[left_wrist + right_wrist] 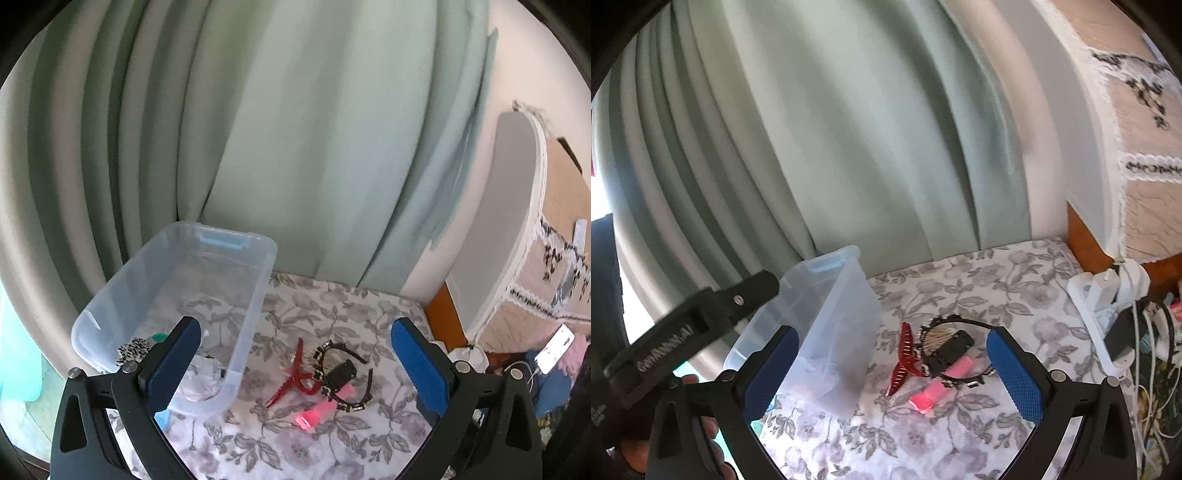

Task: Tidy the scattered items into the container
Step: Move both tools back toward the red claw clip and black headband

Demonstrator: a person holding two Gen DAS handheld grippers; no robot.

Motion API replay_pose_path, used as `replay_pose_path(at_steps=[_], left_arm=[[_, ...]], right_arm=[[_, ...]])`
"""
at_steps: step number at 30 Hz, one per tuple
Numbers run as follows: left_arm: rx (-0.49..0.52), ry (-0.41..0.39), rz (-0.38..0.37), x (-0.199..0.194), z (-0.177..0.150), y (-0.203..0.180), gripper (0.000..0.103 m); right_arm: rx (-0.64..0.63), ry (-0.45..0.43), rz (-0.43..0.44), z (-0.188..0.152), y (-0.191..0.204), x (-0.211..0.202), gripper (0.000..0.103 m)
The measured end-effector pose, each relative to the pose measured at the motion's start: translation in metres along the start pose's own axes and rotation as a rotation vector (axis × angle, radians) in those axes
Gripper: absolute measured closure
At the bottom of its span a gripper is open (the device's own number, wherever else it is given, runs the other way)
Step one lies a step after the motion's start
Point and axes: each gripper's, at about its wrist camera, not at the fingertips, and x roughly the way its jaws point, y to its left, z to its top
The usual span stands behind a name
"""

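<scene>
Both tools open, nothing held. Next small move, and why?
Probably lower the right tool onto the red hair clip and close on it. Both tools are open and empty, the clip lies at the edge of the pile nearest the clear container, and the pink clip and black beaded headband lie tangled together, so they look harder to lift first.

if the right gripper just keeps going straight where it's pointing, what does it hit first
Probably the pile of hair accessories on the floral cloth: the black clip and pink clip lie between its open fingers. Depth is uncertain.
</scene>
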Motion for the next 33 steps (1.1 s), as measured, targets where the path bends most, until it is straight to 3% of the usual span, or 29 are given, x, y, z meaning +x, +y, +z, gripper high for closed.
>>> replay_pose_path(at_steps=[11,18,28,33], left_arm=[[0.054,0.038,-0.087,0.015,-0.013,-0.036,0.000],[0.078,0.076,-0.095,0.036,-0.029,-0.051,0.000],[0.091,0.182,-0.164,0.072,-0.056,-0.067,0.000],[0.105,0.225,-0.147,0.089,-0.069,-0.067,0.000]], right_arm=[[0.063,0.004,-0.026,-0.008,-0.037,-0.004,0.000],[0.119,0.052,-0.048,-0.019,-0.061,0.004,0.000],[0.149,0.140,-0.090,-0.037,-0.090,0.023,0.000],[0.166,0.185,-0.117,-0.047,-0.104,0.035,0.000]])
